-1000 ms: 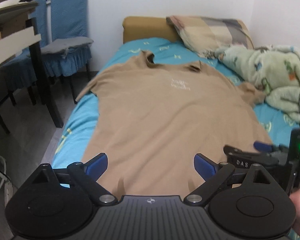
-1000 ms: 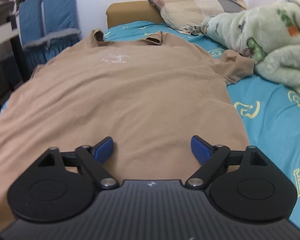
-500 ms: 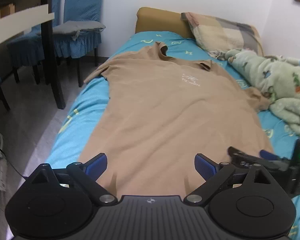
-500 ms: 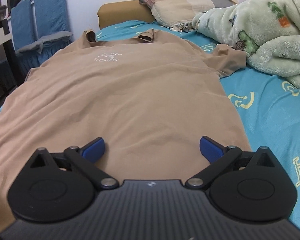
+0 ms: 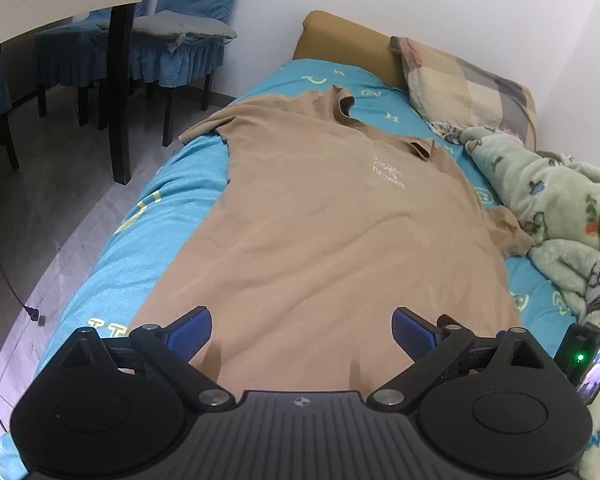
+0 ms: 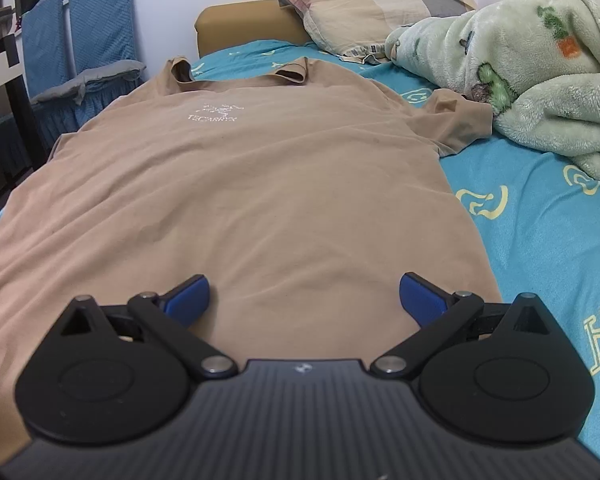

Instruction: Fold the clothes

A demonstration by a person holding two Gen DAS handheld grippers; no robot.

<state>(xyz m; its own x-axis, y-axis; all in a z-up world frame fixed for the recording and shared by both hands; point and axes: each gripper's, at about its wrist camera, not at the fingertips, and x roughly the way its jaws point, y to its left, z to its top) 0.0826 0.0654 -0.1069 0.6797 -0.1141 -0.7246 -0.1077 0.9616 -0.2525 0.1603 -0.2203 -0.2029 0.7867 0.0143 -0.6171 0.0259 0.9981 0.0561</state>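
A tan short-sleeved T-shirt (image 5: 332,232) with a small white chest logo lies spread flat, front up, on the bed's turquoise sheet (image 5: 168,208); it also fills the right wrist view (image 6: 240,192). Its collar points to the headboard. My left gripper (image 5: 302,332) is open and empty, above the shirt's hem. My right gripper (image 6: 304,296) is open and empty, above the hem near the shirt's right side. The right gripper's body shows at the right edge of the left wrist view (image 5: 588,356).
A pale green fleece blanket (image 6: 540,68) is heaped on the bed's right side, touching the shirt's right sleeve. A checked pillow (image 5: 460,84) leans on the tan headboard (image 5: 340,36). Blue-covered chairs (image 5: 168,40) and a dark table leg (image 5: 118,92) stand left of the bed. A cable lies on the floor (image 5: 32,312).
Both grippers have stayed open. The left gripper has risen and swung left, showing more floor. The right gripper has opened wider and shifted slightly left.
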